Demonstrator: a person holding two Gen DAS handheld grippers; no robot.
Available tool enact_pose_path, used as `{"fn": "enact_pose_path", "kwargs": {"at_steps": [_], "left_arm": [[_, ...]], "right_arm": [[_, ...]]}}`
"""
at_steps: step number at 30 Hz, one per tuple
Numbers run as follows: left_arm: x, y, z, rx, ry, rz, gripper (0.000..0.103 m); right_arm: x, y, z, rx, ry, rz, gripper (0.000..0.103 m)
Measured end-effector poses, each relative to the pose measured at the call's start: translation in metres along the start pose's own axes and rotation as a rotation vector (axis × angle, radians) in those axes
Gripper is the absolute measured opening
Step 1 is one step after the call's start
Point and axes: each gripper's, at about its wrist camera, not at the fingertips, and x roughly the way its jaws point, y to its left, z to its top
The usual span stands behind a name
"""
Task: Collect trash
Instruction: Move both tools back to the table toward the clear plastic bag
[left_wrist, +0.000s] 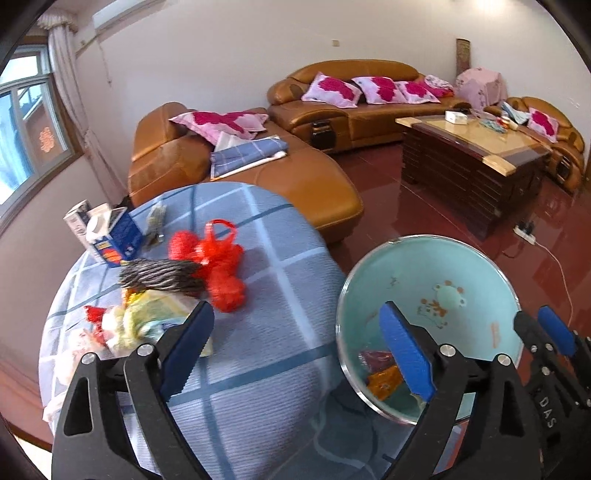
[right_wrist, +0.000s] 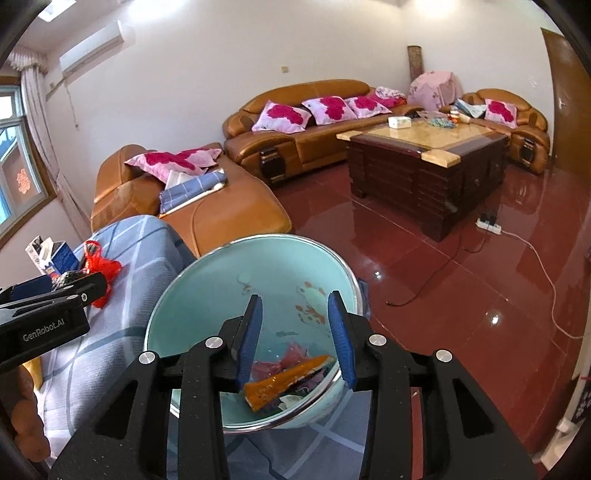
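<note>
A light teal basin (left_wrist: 443, 273) (right_wrist: 221, 288) sits at the right edge of a table under a blue checked cloth (left_wrist: 258, 258). It holds an orange wrapper (right_wrist: 284, 380) (left_wrist: 384, 380) and pinkish-red wrappers (right_wrist: 291, 356). My right gripper (right_wrist: 295, 332) is open and empty above the basin, over the wrappers. My left gripper (left_wrist: 295, 354) is open and empty above the cloth, between the basin and a pile of trash: a red net bag (left_wrist: 218, 262), a grey-striped bag (left_wrist: 162, 278), and crumpled yellow-white wrappers (left_wrist: 147, 321). The left gripper also shows at left in the right wrist view (right_wrist: 74, 291).
A blue and white carton (left_wrist: 110, 236) and a white box (left_wrist: 75, 218) stand at the table's far left. Beyond are orange leather sofas (left_wrist: 295, 177), a wooden coffee table (left_wrist: 472, 147), a red tiled floor (right_wrist: 461, 277) and a power strip with cable (right_wrist: 489, 225).
</note>
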Motion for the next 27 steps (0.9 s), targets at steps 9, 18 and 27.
{"fn": "enact_pose_path", "kwargs": {"at_steps": [9, 18, 27], "left_arm": [[-0.003, 0.026, -0.012, -0.040, 0.016, 0.035, 0.090], [-0.010, 0.061, -0.024, -0.100, 0.031, 0.066, 0.090], [-0.006, 0.095, -0.031, -0.146, 0.050, 0.087, 0.090]], "right_arm": [[-0.005, 0.014, -0.002, -0.056, -0.004, -0.026, 0.039], [-0.014, 0.037, -0.005, -0.118, -0.033, -0.024, 0.050], [-0.016, 0.078, 0.001, -0.184, -0.046, 0.011, 0.059]]}}
